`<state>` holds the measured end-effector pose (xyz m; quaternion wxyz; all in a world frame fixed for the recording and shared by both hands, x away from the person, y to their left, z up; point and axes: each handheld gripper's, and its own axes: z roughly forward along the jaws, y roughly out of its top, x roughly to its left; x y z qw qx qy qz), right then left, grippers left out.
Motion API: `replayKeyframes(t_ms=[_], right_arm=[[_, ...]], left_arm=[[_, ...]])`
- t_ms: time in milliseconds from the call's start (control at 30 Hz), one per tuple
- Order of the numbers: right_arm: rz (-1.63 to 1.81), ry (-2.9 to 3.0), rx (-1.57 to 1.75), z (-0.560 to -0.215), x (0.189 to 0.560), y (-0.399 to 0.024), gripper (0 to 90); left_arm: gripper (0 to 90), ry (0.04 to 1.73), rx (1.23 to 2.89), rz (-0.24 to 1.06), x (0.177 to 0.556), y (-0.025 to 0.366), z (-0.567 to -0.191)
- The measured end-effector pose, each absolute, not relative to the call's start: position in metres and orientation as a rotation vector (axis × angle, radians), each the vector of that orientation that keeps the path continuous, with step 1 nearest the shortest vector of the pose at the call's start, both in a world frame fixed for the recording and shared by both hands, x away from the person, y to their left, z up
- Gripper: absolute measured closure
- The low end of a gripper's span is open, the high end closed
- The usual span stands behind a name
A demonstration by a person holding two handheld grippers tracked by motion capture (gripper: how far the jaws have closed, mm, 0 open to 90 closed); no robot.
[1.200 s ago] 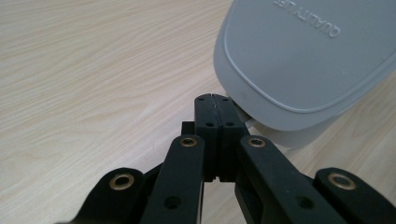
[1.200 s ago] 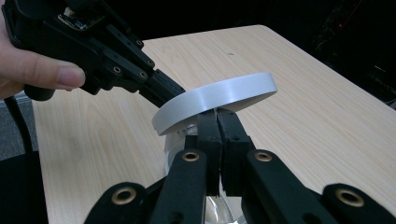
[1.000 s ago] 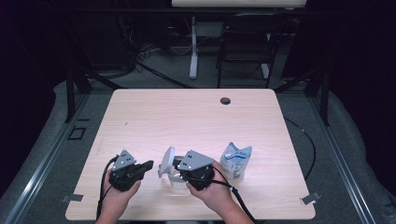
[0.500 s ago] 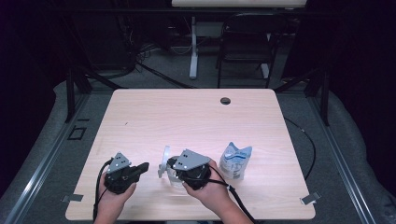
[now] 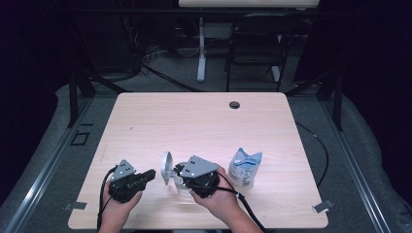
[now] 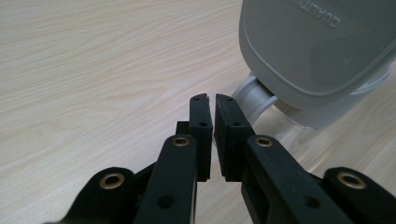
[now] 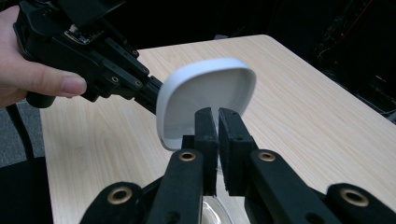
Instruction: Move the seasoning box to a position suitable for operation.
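Left claw (image 5: 151, 173): jaws nearly together, a narrow slit between the pads, nothing in it. They've just been opening a touch. In the left gripper view the claw (image 6: 211, 100) points at the hinge end of a grey flip-up lid (image 6: 317, 51) at upper right of frame, tips just beside the hinge, not pressing on it as far as I can tell.

Right claw (image 5: 177, 170): same state, narrow gap, pads on nothing, jaws also just been opening slightly. In the right gripper view the claw (image 7: 217, 114) sits in front of the lid's white inner face (image 7: 205, 98), which stands tilted up near mid-frame. Touching or just short of it: can't tell. Left gripper body and the hand (image 7: 28, 77) holding it come in from upper left of that view, its jaws ending behind the lid's left edge.

Lid in the high view (image 5: 166, 167): stands on edge between the two claws, lower centre of frame. It belongs to a clear container (image 5: 180, 184) sitting on the bench (image 5: 204, 126), mostly hidden under the right gripper.

Further out: blue-and-white pouch (image 5: 245, 167) upright on the bench, just right of the right hand (image 5: 218, 201). Dark round grommet (image 5: 234, 104) near the bench's far edge, well apart from everything.
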<state>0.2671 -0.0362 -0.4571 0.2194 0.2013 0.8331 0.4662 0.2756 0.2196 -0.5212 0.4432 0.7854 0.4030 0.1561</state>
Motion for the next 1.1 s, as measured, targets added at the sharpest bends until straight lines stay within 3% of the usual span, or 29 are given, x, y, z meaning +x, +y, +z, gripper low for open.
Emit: replayKeyframes(t_ms=[667, 1100], right_arm=[[1.312, 2.262, 0.649, -0.465, 0.258, -0.076, 67.6], [1.346, 2.211, 0.715, -0.467, 0.251, -0.100, 57.6]], left_arm=[[65.0, 1.019, 1.905, 0.430, 0.275, 0.221, -0.524], [61.3, 1.026, 1.902, 0.430, 0.277, 0.220, -0.523]])
